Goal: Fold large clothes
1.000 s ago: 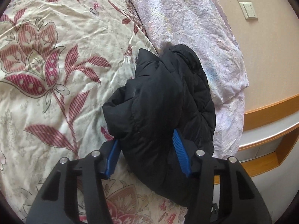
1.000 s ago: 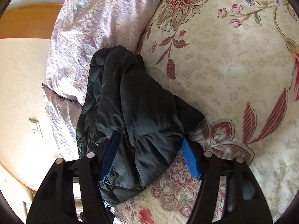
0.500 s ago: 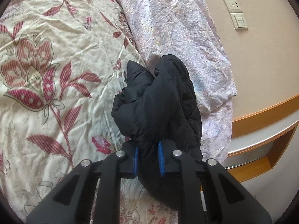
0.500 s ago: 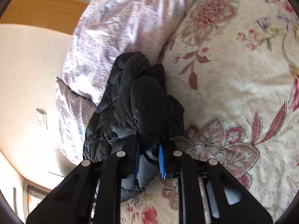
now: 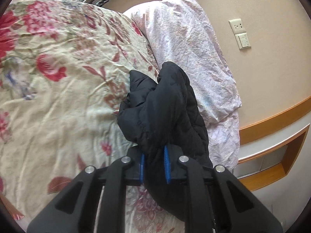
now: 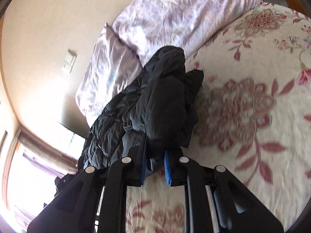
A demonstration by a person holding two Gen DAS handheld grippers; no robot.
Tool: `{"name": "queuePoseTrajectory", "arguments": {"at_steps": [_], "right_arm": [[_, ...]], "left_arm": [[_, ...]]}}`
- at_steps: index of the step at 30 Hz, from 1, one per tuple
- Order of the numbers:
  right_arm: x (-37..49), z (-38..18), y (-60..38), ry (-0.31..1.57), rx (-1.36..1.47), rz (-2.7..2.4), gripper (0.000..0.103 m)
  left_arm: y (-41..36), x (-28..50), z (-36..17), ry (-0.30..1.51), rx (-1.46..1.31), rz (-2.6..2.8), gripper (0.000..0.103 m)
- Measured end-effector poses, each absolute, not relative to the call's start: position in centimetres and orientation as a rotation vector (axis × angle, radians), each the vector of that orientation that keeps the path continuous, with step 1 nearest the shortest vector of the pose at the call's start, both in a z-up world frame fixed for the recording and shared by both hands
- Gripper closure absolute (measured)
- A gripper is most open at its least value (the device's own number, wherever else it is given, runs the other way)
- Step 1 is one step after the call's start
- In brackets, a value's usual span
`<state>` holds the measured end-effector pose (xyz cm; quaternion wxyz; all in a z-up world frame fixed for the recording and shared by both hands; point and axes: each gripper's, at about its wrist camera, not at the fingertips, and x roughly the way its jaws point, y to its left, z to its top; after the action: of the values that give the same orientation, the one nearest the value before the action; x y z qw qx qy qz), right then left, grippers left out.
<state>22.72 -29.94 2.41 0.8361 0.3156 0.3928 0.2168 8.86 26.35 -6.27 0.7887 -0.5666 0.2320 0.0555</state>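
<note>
A black quilted puffer jacket (image 5: 167,106) lies bunched on the floral bedspread (image 5: 58,89), its far end against a pale pink pillow (image 5: 190,44). My left gripper (image 5: 154,165) is shut on the jacket's near edge, blue pads pinching the fabric. In the right wrist view the same jacket (image 6: 155,104) hangs from my right gripper (image 6: 155,169), which is shut on another part of its edge. The jacket is lifted at the gripped end and drapes down over the bed's side.
The pink pillow (image 6: 175,19) lies along the headboard side. A beige wall with a socket and switch (image 5: 241,34) stands behind it. A wooden-trimmed shelf (image 5: 272,145) runs beside the bed. A bright window (image 6: 29,165) is at the left.
Both grippers have closed from open onto the jacket's edge and then lifted and drawn it back; both views have tilted up toward the wall.
</note>
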Motion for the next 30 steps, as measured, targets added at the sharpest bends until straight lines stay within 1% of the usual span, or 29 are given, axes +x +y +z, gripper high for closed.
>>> {"name": "queuePoseTrajectory", "arguments": {"at_steps": [4,7,8,9,10,11,12,13,14,15,20,23,30], "right_arm": [[20.2,0.8,-29.1,0.863,0.6,0.432,0.087],[19.3,0.5,-29.0,0.871,0.51,0.385,0.081],[19.1,0.6,-28.9,0.869,0.482,0.371,0.075],[18.9,0.8,-28.9,0.864,0.454,0.358,0.07],[18.6,1.2,-29.0,0.853,0.423,0.334,0.067],[18.2,2.0,-29.0,0.824,0.376,0.286,0.059],[17.9,2.6,-29.2,0.794,0.339,0.248,0.054],[17.5,3.5,-29.2,0.751,0.295,0.203,0.053],[17.4,4.3,-29.0,0.713,0.261,0.166,0.052],[17.5,5.4,-28.5,0.682,0.22,0.133,0.052],[19.5,7.2,-22.9,0.658,0.09,0.242,0.052],[20.4,7.1,-19.5,0.665,0.027,0.304,0.052],[23.0,5.4,-13.8,0.721,-0.027,0.341,0.052]], "left_arm": [[26.7,6.5,-7.2,0.531,-1.214,0.149,0.086],[26.7,6.2,-7.5,0.545,-1.198,0.148,0.079],[26.7,6.3,-7.5,0.553,-1.193,0.156,0.073],[26.7,6.3,-7.6,0.563,-1.181,0.167,0.063],[26.8,6.2,-7.6,0.565,-1.168,0.176,0.058],[26.8,6.1,-7.6,0.562,-1.15,0.189,0.049],[26.8,6.0,-7.6,0.561,-1.137,0.2,0.041],[26.9,5.9,-7.5,0.561,-1.125,0.216,0.037],[26.9,5.8,-7.5,0.555,-1.111,0.231,0.031],[26.9,5.7,-7.5,0.551,-1.098,0.235,0.029],[26.5,5.6,-6.9,0.529,-1.033,0.243,0.028],[26.1,5.7,-6.7,0.521,-1.001,0.247,0.022],[25.5,6.9,-7.3,0.542,-1.017,0.209,0.021]]}}
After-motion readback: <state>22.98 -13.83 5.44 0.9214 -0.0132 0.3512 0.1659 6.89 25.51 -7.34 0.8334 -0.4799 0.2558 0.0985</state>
